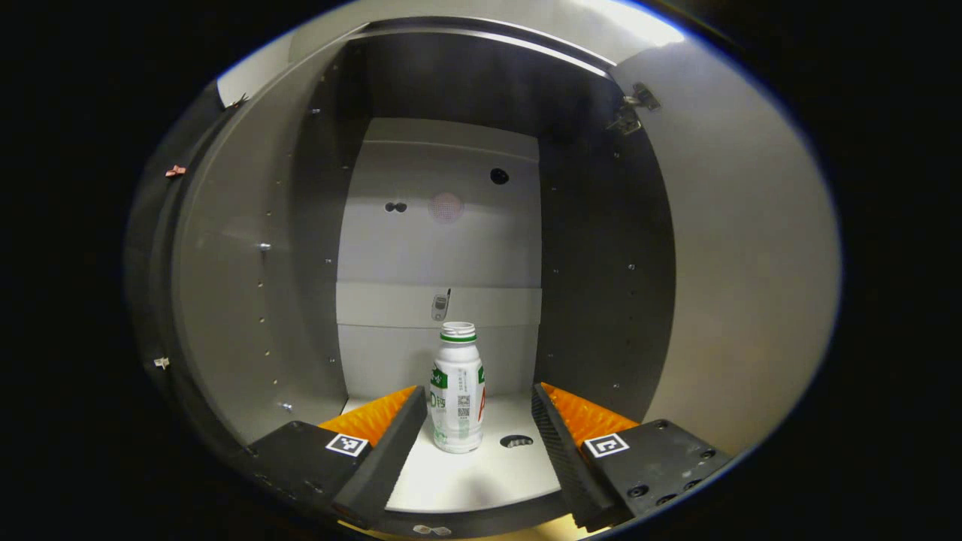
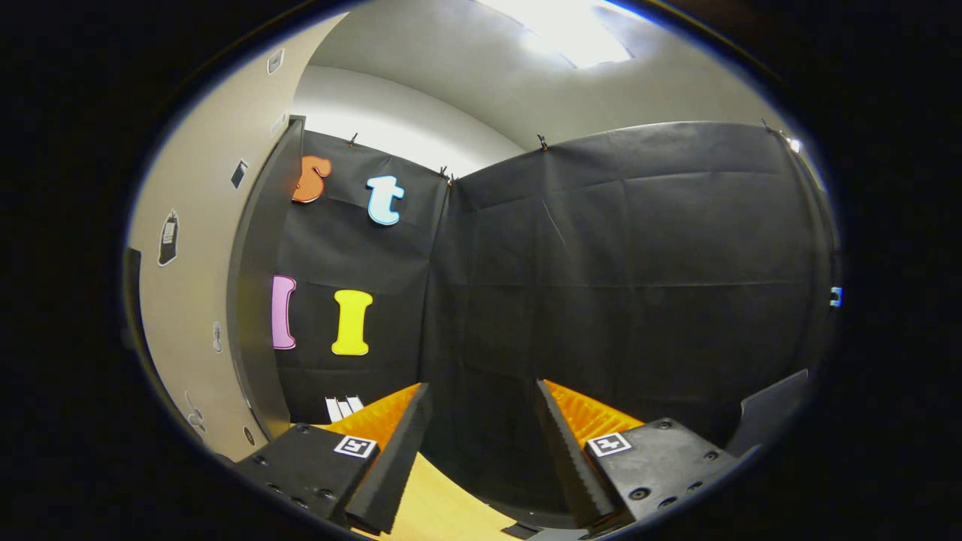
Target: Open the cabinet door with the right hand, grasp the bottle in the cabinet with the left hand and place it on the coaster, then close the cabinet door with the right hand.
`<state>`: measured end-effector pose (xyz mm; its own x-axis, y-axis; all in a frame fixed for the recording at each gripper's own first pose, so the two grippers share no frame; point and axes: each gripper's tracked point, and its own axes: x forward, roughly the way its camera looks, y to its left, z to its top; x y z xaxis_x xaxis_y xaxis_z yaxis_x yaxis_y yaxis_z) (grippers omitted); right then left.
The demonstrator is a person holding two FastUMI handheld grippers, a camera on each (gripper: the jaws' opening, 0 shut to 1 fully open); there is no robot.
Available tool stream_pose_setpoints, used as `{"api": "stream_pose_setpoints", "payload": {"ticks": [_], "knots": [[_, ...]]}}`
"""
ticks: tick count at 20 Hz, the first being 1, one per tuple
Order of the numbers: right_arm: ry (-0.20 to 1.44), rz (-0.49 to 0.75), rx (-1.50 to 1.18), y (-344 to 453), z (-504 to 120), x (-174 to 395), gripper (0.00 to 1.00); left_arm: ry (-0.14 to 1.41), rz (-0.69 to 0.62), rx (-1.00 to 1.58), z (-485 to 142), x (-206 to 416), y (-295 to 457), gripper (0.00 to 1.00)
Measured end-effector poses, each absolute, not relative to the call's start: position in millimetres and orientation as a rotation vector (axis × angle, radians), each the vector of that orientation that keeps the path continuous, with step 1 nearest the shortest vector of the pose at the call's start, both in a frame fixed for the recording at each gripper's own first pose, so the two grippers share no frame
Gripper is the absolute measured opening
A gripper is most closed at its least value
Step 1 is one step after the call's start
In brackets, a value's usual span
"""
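On my left gripper view, the left hand-held gripper (image 1: 473, 421) is spread wide, nothing between the fingers pressing. The bottle (image 1: 457, 389) stands upright in the gap between the two fingers, a bit closer to the left-side finger, not touching either as far as I can tell. It's a white bottle w/ green band under the open-looking neck and a printed label. It sits on the cabinet floor (image 1: 481, 473), towards the front, inside the cabinet (image 1: 440, 248). Just right of its base there's a small oval hole (image 1: 515, 441) in the floor. Back panel is pale grey w/ a few holes; side walls dark w/ rows of small peg holes. Cabinet door (image 1: 751, 263) is swung open on the right of that view, hinge (image 1: 633, 107) up top.

On my right gripper view, the right hand-held gripper (image 2: 477, 443) is also wide apart, holding nothing, facing the black cloth wall (image 2: 631, 278). Yellow table (image 2: 436, 503) surface shows below the fingers. A pale panel (image 2: 203, 225) stands at the left, w/ small stickers on it.
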<state>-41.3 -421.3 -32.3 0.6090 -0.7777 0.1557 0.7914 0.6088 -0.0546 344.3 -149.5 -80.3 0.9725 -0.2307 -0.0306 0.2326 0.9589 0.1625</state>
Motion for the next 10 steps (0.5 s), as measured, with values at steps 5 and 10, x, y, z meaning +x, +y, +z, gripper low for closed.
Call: {"api": "stream_pose_setpoints", "payload": {"ticks": [5,10], "knots": [[-0.169,-0.995,-0.139,-452.0,-23.0,-46.2,0.97,0.051,-0.210,0.112,-102.6,384.1,-147.5,0.89],[-0.164,-0.986,-0.149,-464.8,-28.4,-31.2,0.97,0.033,-0.169,0.146,-106.5,418.2,-130.4,0.89]]}}
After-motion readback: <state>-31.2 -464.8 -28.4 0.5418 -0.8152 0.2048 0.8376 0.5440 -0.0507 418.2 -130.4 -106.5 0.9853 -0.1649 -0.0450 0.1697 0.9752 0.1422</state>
